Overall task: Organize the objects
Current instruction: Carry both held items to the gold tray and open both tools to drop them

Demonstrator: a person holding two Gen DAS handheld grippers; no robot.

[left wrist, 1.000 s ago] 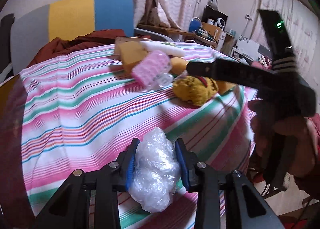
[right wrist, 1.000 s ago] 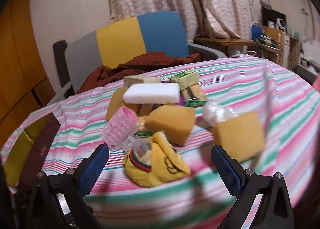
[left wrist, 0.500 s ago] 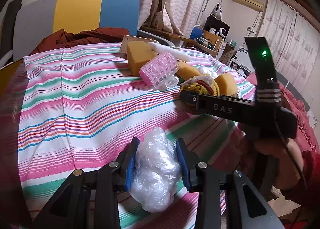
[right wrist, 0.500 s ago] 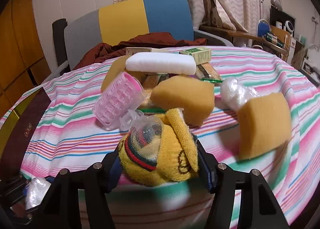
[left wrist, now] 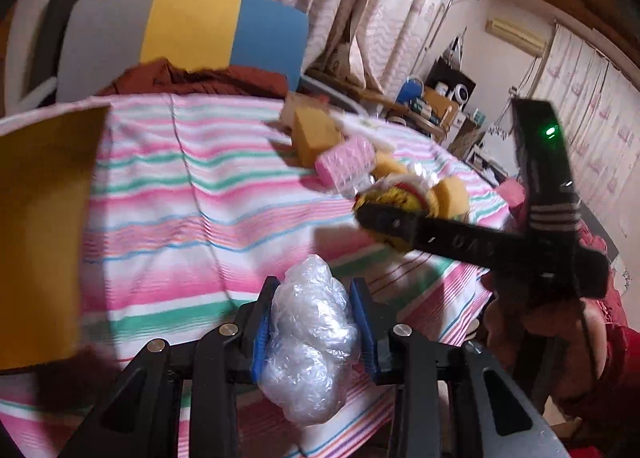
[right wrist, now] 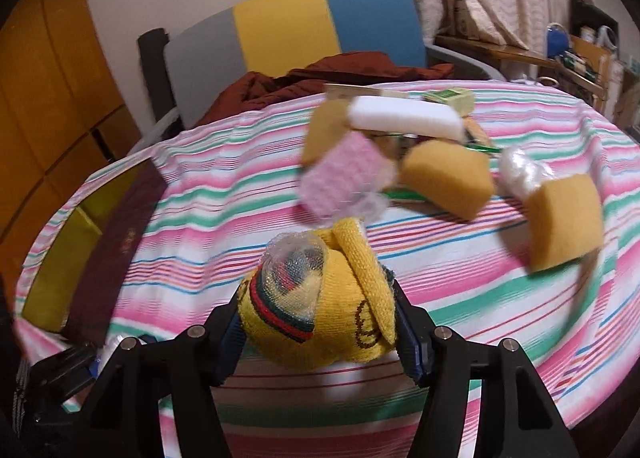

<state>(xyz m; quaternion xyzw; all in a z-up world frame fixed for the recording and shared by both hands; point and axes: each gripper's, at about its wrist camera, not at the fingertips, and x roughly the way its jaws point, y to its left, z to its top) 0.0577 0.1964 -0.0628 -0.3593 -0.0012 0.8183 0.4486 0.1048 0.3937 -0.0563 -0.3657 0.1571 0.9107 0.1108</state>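
My left gripper (left wrist: pixel 314 332) is shut on a crumpled clear plastic wad (left wrist: pixel 310 338) and holds it over the near edge of the striped tablecloth (left wrist: pixel 180 210). My right gripper (right wrist: pixel 318 332) is shut on a yellow sock bundle (right wrist: pixel 320 318) with a clear wrap on top, lifted off the cloth; it also shows in the left wrist view (left wrist: pixel 394 198). The pile behind holds a pink hair roller (right wrist: pixel 344 174), orange sponges (right wrist: pixel 448 178), a white foam block (right wrist: pixel 404 118) and another plastic wad (right wrist: pixel 520 172).
A yellow box with a dark red lid (right wrist: pixel 92 242) lies at the table's left edge; it shows as a yellow panel in the left wrist view (left wrist: pixel 40 226). A grey, yellow and blue chair (right wrist: pixel 300 30) with a dark red cloth stands behind the table.
My right gripper closed on the yellow sock bundle and lifted it back from the pile, toward the left. My left gripper kept its hold on the plastic wad and shifted left.
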